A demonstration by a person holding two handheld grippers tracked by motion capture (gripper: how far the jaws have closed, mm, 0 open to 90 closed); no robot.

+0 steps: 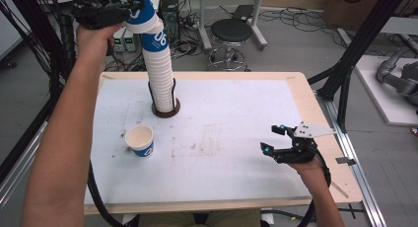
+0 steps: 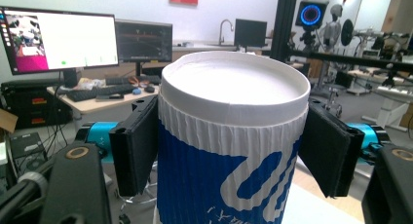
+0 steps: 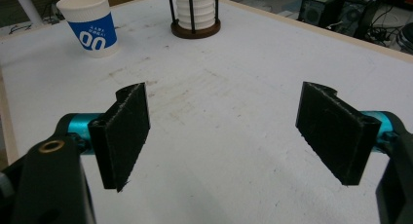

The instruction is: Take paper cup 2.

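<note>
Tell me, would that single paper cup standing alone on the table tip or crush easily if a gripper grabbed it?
Probably both. The lone cup looks empty, so it is likely very light and would slide or topple from a sideways nudge. Its thin paper wall would likely dent under a hard squeeze, though the rolled rim stiffens the top. The ribbed sleeve seen on the top cup probably gives the pads decent friction.

A round black stool (image 1: pixel 231 30) stands on the floor at twelve o'clock beyond the worktop (image 1: pixel 300 96) — a pale wooden board under a stained white sheet. Cables (image 1: pixel 190 19) sprawl beside the stool, at about eleven o'clock. Black frame struts (image 1: pixel 356 44) slant down at two o'clock. In the left gripper view, two monitors (image 2: pixel 87 39) sit on a desk at ten o'clock — the left one lit white.
</note>
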